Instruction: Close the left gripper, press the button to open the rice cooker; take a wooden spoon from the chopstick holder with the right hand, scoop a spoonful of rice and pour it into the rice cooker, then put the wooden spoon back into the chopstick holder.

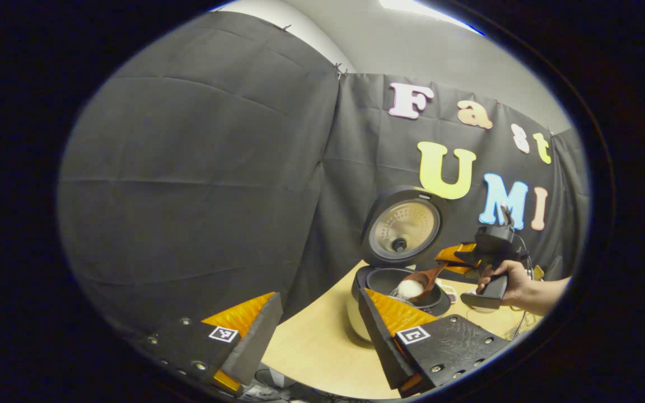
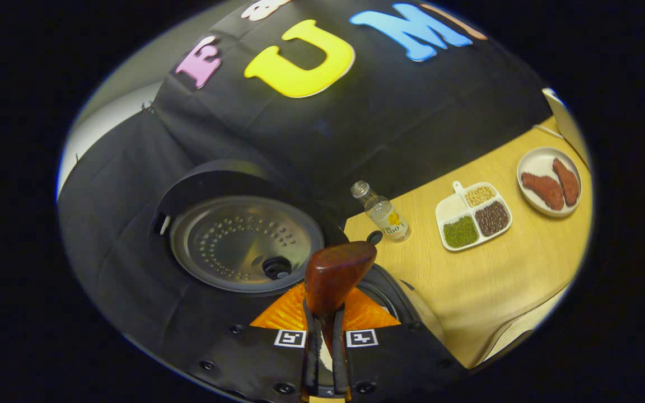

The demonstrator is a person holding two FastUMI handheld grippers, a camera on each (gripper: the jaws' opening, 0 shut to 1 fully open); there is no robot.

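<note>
In the left gripper view, the rice cooker is seen standing open at the far right of the wooden table, its lid raised upright behind the pot, so the button press can be judged as done. The left gripper is held back from the cooker, on its near left side, with its fingers spread wide apart and nothing between them. Farther off, the right gripper is held by a hand at the right of the cooker, and the wooden spoon is clamped in it, the bowl being tipped down over the inner pot with a mound of white rice at its lip. Whether the rice rests on the spoon or already in the pot cannot be told. In the right gripper view, the right gripper is seen closed on the spoon's handle, the spoon reaching forward over the cooker rim with its back turned up and the lid to the left. On the table to the right lie a small bottle, a divided dish of grains and a plate. The pouring is judged to be under way or just ending; the return of the spoon to the chopstick holder is left to do.
</note>
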